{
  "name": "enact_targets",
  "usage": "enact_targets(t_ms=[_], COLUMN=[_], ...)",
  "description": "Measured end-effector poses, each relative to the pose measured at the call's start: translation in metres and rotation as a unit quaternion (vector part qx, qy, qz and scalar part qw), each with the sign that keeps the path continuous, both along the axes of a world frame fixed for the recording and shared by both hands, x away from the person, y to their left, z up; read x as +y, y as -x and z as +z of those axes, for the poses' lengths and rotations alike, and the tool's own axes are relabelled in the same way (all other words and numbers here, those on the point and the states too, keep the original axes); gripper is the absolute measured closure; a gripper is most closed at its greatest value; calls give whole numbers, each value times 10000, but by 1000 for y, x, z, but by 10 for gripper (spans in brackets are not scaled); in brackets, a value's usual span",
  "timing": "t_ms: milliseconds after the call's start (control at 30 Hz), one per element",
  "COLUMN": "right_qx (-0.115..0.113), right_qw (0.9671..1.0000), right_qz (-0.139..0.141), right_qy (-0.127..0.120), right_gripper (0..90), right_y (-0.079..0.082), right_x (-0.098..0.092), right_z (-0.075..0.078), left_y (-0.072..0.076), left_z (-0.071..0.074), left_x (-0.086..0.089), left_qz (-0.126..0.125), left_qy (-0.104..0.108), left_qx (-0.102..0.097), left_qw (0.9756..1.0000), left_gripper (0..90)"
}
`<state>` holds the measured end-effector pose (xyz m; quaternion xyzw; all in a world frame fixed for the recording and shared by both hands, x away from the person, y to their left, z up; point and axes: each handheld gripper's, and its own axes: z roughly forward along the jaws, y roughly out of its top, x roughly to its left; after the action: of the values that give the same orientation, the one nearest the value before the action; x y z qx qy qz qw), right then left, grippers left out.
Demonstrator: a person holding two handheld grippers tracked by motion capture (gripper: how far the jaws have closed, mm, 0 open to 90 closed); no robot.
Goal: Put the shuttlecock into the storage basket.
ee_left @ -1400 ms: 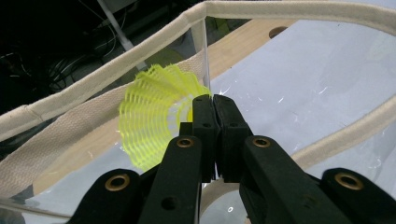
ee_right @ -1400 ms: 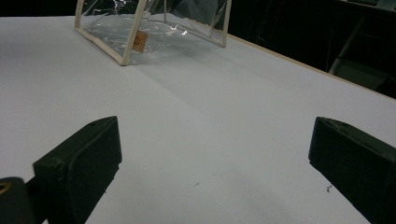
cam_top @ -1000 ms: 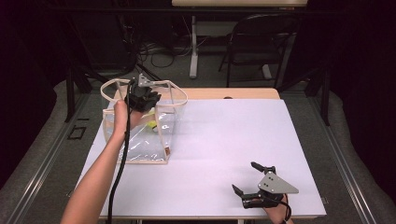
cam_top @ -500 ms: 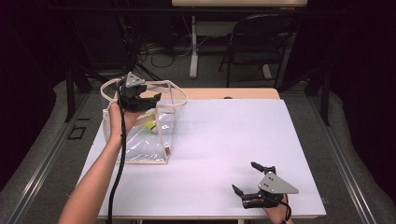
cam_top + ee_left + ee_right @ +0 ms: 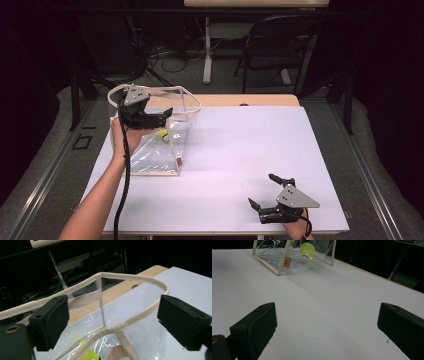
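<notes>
**Shuttlecock in the bag, left tongs letting go**

My left tongs (image 5: pixel 161 116) hang over the mouth of the clear plastic tote bag with cream fabric trim (image 5: pixel 155 150). Their jaws have just been opening and now stand wide, with nothing between them; in the left gripper view the bag's rim and handle strap run across the gap without touching either black pad. My right tongs (image 5: pixel 265 192) rest low at the near right corner of the counter (image 5: pixel 240 150), jaws spread apart and empty, pointing across the bare surface toward the bag.

The yellow-green shuttlecock with a white cork tip (image 5: pixel 307 251) lies inside the bag, on its floor near the right-hand wall. I judge the drop is done: the piece is in and the left tongs have released. What is left, as far as I can tell, is to draw the left tongs clear of the opening without snagging a handle.

The bag is stiff, glossy film that catches glare and creases, boxed by soft woven edging, with looping cream handles that stand up by themselves and a small brown tag on one front corner. The shuttlecock's skirt looks light and ribbed. The counter is matte white, with a strip of pale wood showing along its far edge.
</notes>
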<state>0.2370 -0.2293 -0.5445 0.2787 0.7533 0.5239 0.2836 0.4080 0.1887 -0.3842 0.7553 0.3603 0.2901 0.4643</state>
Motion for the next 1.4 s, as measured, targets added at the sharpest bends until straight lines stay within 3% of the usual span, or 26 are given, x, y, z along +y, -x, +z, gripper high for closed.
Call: enact_targets(t_ms=[433, 967, 1400], right_qx=[27, 0, -17], right_qw=[10000, 10000, 10000], right_qz=[7, 10, 16], right_qy=[-3, -6, 31], right_gripper=[21, 22, 22], right_y=[0, 0, 0], right_x=[-2, -1, 1], right_z=[0, 0, 0], left_y=[30, 53, 67], left_z=[-6, -20, -36], left_x=[0, 5, 19], left_qz=[-178, -327, -334], left_qy=[81, 242, 367], left_qx=[-216, -351, -334], left_qw=[9996, 9986, 9982], left_gripper=[3, 0, 0])
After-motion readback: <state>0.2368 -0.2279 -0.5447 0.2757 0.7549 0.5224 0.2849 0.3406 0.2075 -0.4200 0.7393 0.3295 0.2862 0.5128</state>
